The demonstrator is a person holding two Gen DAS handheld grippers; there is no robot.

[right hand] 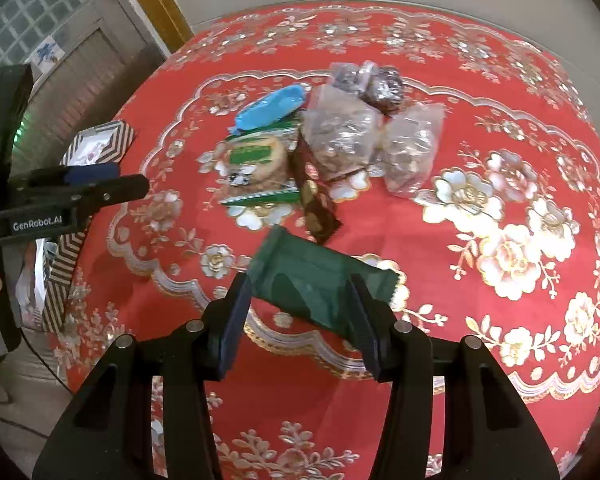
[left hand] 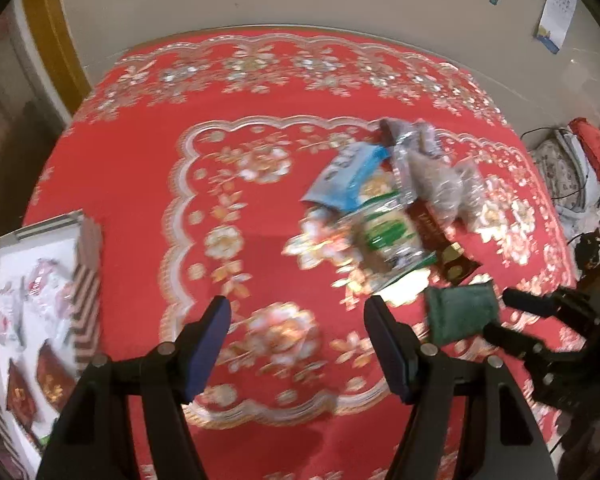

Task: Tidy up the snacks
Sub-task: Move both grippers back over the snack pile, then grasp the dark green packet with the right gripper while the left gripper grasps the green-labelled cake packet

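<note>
A pile of snacks lies on the red flowered tablecloth (left hand: 140, 160): a blue packet (left hand: 346, 176), a green-and-white cookie pack (left hand: 384, 236), a brown bar (left hand: 444, 248) and clear bags (left hand: 444, 184). The same pile shows in the right wrist view: blue packet (right hand: 270, 106), cookie pack (right hand: 256, 164), brown bar (right hand: 316, 204), clear bags (right hand: 340, 136). My right gripper (right hand: 300, 296) is shut on a dark green packet (right hand: 316, 280), also seen in the left wrist view (left hand: 462, 312). My left gripper (left hand: 298, 312) is open and empty over the cloth.
A striped-rim box (left hand: 88, 280) with a white inside holds several snacks at the table's left edge; it also shows in the right wrist view (right hand: 108, 140). A wall stands behind the table. A cushioned chair (left hand: 560, 168) stands at the right.
</note>
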